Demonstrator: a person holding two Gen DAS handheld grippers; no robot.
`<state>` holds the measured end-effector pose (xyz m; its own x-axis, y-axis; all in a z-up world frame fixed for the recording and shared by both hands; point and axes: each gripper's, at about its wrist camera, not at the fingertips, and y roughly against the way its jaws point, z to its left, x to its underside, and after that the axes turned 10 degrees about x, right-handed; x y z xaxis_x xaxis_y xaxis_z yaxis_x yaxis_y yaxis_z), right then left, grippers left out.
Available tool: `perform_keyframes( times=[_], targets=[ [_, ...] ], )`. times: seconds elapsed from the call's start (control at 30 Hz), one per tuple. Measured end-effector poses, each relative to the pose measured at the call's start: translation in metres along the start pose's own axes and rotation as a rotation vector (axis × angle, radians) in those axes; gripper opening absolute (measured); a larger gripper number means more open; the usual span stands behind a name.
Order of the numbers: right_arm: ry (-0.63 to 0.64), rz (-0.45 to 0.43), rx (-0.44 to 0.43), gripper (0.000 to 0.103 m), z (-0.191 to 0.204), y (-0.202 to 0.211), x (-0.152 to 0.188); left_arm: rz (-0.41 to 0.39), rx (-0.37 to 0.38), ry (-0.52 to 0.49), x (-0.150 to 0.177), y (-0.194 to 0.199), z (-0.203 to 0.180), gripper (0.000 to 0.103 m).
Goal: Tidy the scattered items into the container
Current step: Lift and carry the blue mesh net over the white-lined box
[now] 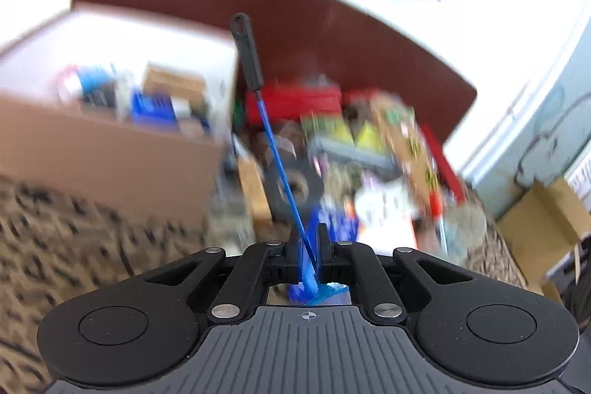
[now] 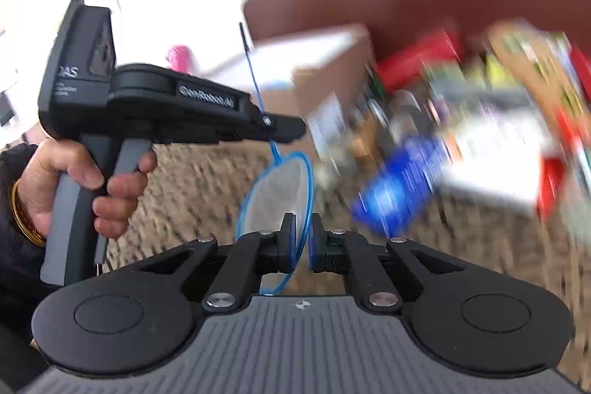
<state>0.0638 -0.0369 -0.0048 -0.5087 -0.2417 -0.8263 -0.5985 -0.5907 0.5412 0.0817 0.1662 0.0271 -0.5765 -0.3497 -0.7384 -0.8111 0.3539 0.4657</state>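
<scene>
Two-handed grasp of a small blue net (image 2: 275, 191), one of the scattered items. Left gripper (image 1: 308, 248), at lower centre of the left wrist view, has its jaws pressed together on the thin blue shaft just above the net's hoop, so that the shaft rises toward the upper middle of the frame and ends in a black handle (image 1: 246, 50). Right gripper (image 2: 303, 242), at lower centre of the right wrist view, has its jaws pinching the rim of the hoop, which stands edge-on between them. Holding both ends probably keeps the long, springy tool from swinging or snagging on the pile. In the right wrist view the left gripper (image 2: 291, 128) appears at centre left, held by a hand (image 2: 70, 187) at the left edge. Cardboard box (image 1: 110, 120), at left of the left wrist view and already holding several items, is presumably the container; the net hangs apart from it, above a patterned carpet (image 1: 74, 228). Clutter (image 1: 354, 150) of boxes and packets remains at centre right, blurred beyond identification.
</scene>
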Motion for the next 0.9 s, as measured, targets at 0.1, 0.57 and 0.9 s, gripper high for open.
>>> perform_keyframes(
  times=[0.1, 0.57, 0.9],
  targets=[
    [0.072, -0.078, -0.030, 0.008, 0.017, -0.015, -0.040, -0.075, -0.031, -0.020, -0.033, 0.017, 0.006, 0.004],
    [0.153, 0.094, -0.014, 0.054, 0.027, -0.103, -0.057, 0.026, -0.103, -0.036, -0.039, 0.011, 0.079, 0.043],
    [0.155, 0.172, -0.083, 0.079, 0.045, -0.136, -0.020, 0.125, -0.054, 0.027, -0.029, -0.013, 0.101, 0.073]
  ],
)
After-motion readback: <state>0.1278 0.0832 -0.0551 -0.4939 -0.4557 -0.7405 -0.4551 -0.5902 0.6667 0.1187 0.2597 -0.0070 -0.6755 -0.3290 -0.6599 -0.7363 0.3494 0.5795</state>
